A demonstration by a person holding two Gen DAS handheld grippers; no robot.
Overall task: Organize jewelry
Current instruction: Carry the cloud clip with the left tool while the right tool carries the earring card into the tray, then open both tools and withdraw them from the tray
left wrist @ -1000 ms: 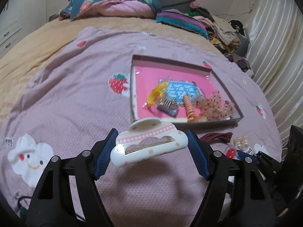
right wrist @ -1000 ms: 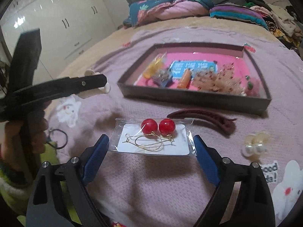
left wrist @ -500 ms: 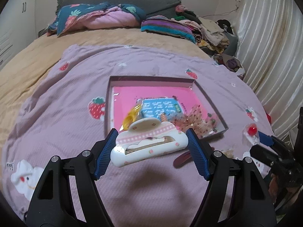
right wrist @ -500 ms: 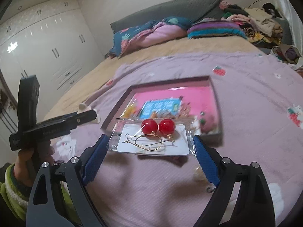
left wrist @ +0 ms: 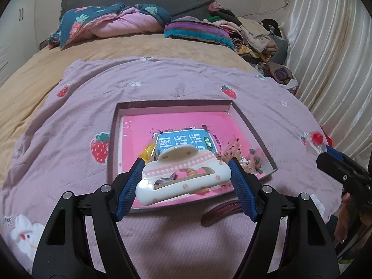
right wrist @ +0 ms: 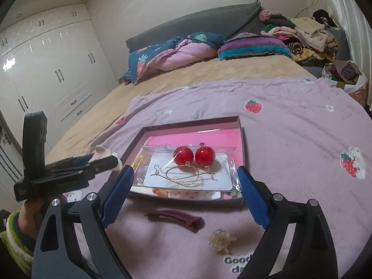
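My left gripper (left wrist: 186, 179) is shut on a white cloud-shaped hair claw (left wrist: 183, 174) with a pink checked band, held above the near edge of the shallow box (left wrist: 172, 104) with a pink floor. The box holds a blue card (left wrist: 181, 139), a yellow clip and other hair pieces. My right gripper (right wrist: 186, 186) is shut on a clear packet of red ball earrings (right wrist: 188, 169), hanging over the box (right wrist: 193, 122) near edge. The left gripper (right wrist: 69, 169) also shows at the left of the right wrist view. A dark red hair clip (right wrist: 174, 218) and a pearly small claw (right wrist: 220, 239) lie on the blanket.
The box rests on a lilac blanket (left wrist: 69, 127) with strawberry prints spread over a bed. Folded quilts (left wrist: 111, 23) and a heap of clothes (left wrist: 251, 34) lie at the head. White wardrobes (right wrist: 46, 69) stand left, a curtain (left wrist: 325, 58) right. A hand (right wrist: 25, 218) grips the left tool.
Both grippers have risen and moved toward the box with their loads still gripped; the box now sits directly beneath them. The red clip and pearly claw have fallen behind, nearer the cameras.
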